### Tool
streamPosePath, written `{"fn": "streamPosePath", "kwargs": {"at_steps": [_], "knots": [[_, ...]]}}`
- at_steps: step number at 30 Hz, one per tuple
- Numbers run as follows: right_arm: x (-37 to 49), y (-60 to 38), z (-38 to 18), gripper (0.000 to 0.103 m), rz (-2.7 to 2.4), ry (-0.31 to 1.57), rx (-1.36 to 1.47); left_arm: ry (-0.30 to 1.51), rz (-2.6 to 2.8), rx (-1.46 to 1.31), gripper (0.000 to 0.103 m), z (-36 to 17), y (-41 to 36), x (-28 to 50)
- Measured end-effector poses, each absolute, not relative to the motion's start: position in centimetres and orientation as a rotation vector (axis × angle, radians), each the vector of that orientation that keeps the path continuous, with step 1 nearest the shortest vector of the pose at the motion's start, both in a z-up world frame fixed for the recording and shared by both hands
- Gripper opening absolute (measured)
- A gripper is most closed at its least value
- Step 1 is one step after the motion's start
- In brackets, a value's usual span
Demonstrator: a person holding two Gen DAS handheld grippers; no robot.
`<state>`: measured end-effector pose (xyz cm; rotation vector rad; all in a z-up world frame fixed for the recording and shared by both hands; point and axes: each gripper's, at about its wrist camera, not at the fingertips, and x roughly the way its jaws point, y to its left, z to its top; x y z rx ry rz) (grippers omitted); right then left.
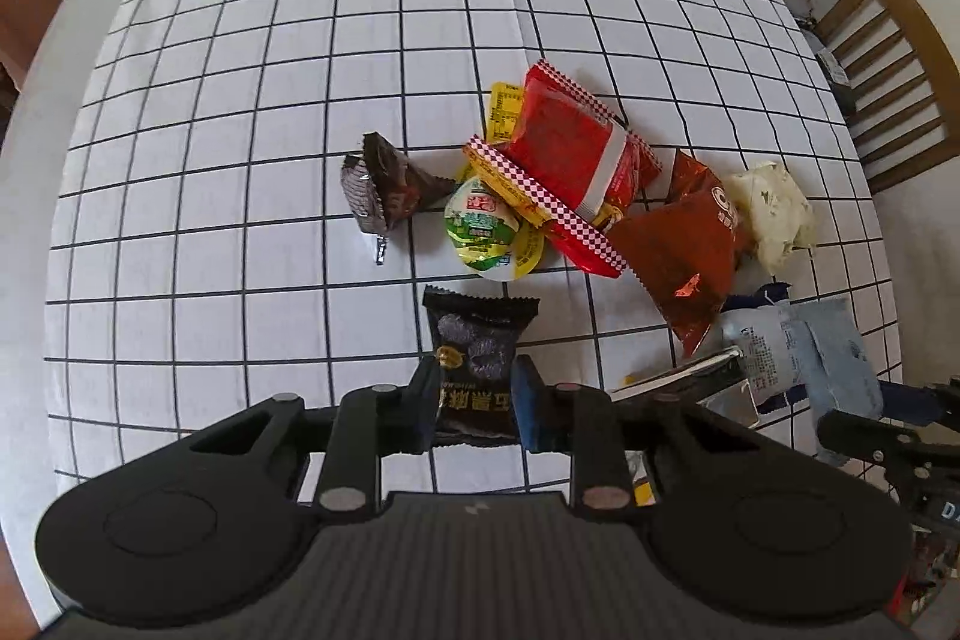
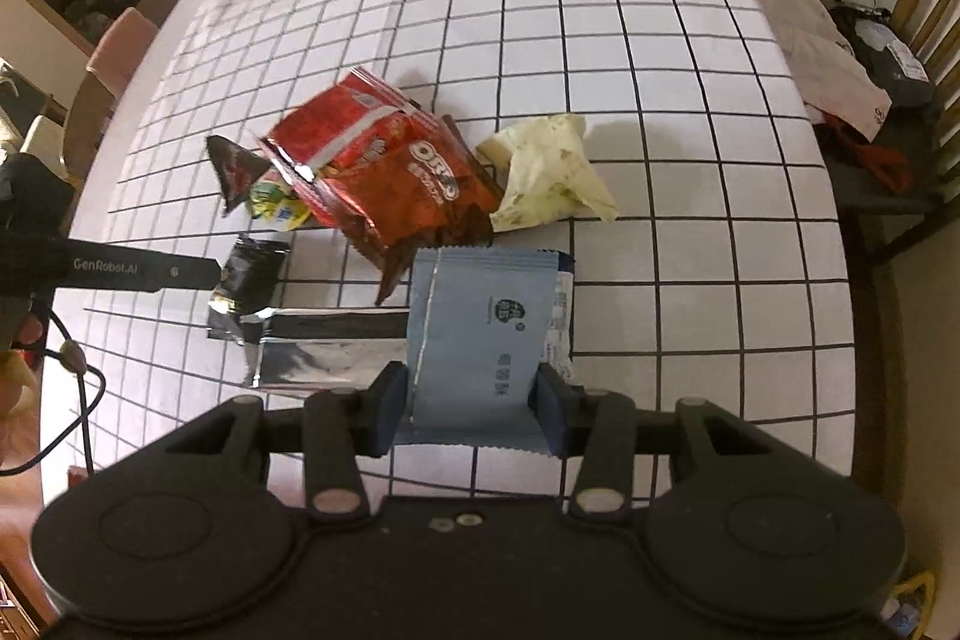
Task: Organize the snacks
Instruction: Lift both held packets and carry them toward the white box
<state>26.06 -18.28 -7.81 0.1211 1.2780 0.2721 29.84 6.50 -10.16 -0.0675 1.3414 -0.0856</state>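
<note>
Left tongs [image 1: 474,403] — black packet [image 1: 478,340]; right tongs [image 2: 474,409] — blue packet [image 2: 486,328].

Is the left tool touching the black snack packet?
Touching. The left wrist view shows the left tool with both pads pressed against the black snack packet.

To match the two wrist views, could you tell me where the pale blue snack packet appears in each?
Left wrist: pale blue snack packet at lower right, near the frame edge.
Right wrist: same packet at lower centre, clamped in the right gripper.
Shared landmark: red Oreo bag.
</note>
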Motion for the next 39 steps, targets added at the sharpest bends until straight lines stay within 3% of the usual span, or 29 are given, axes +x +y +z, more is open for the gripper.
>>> {"fn": "streamPosePath", "kwargs": {"at_steps": [14,19,26,28,31,39], "knots": [[24.7,-18.4,-7.4,0.045,0.284,1.264,0.127,1.392,-0.027,-0.053,0.031,-13.3,5.5,30.5],[24.6,-18.5,-7.5,0.045,0.280,1.269,0.133,1.410,-0.036,-0.066,0.053,-14.4,5.3,30.9],[24.8,-18.7,-7.8,0.045,0.268,1.273,0.141,1.438,-0.031,-0.046,0.051,-15.4,5.1,31.7],[24.8,-18.6,-7.9,0.045,0.266,1.275,0.140,1.445,-0.036,-0.040,0.036,-15.8,5.1,31.9],[24.7,-18.6,-8.0,0.045,0.264,1.277,0.141,1.441,-0.041,-0.032,0.032,-16.1,5.1,32.0],[24.4,-18.9,-7.3,0.045,0.272,1.266,0.150,1.397,-0.050,-0.040,0.031,-14.6,5.4,31.5]]}}
